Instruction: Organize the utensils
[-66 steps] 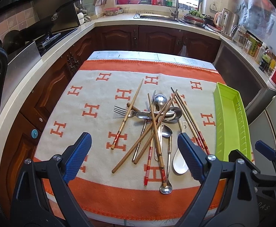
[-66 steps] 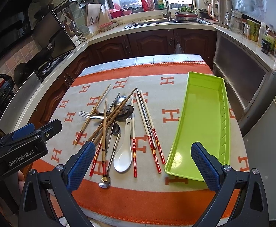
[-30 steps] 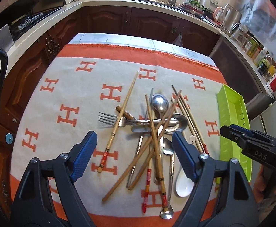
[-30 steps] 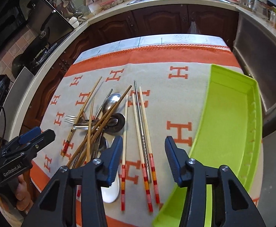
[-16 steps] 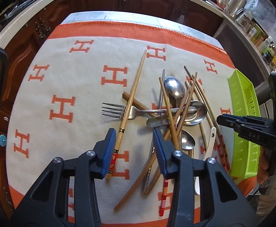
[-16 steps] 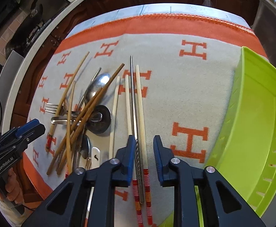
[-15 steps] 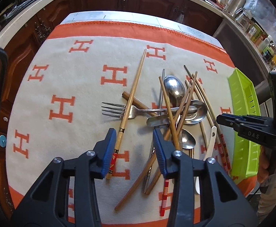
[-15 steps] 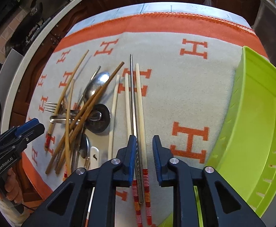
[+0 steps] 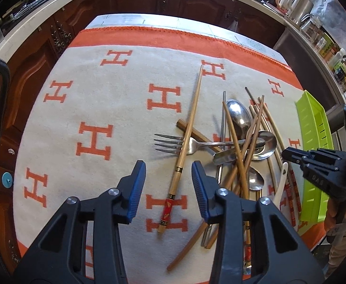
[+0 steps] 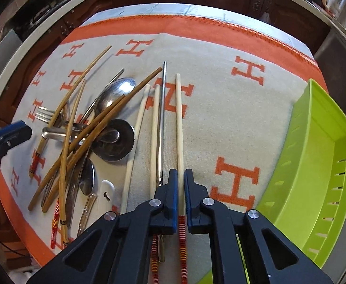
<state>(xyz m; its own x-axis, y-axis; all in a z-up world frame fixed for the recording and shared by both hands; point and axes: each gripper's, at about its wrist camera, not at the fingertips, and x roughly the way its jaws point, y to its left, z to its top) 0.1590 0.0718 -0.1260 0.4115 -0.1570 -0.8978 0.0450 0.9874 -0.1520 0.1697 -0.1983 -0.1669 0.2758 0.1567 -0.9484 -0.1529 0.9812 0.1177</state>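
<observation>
1. The desk (image 9: pixel 135 20) is covered by a beige cloth with an orange border and orange H marks (image 9: pixel 94 139).
2. A long lime-green plastic tray (image 10: pixel 315 156) lies on the cloth at the right edge, with nothing in it.
3. A tangled pile of utensils sits at mid-cloth: a steel fork (image 9: pixel 173 142), a large steel spoon (image 9: pixel 238 116), a round steel ladle (image 10: pixel 116 142) and several brown wooden chopsticks (image 10: pixel 94 127) crossed over them.
4. The left tool (image 9: pixel 168 179) hangs just above the cloth with its blue pads partly apart, astride a light bamboo chopstick with a red painted end (image 9: pixel 184 142); the pads do not touch it, and the jaws have just been closing.
5. The right tool (image 10: pixel 181 184) has just been closing and its blue pads now pinch a pale chopstick with a red-and-yellow striped end (image 10: pixel 178 123), which lies on the cloth between the pile and the tray.
6. Just left of that chopstick lie a thin steel chopstick (image 10: pixel 162 118) and two more pale chopsticks (image 10: pixel 154 127), roughly parallel.
</observation>
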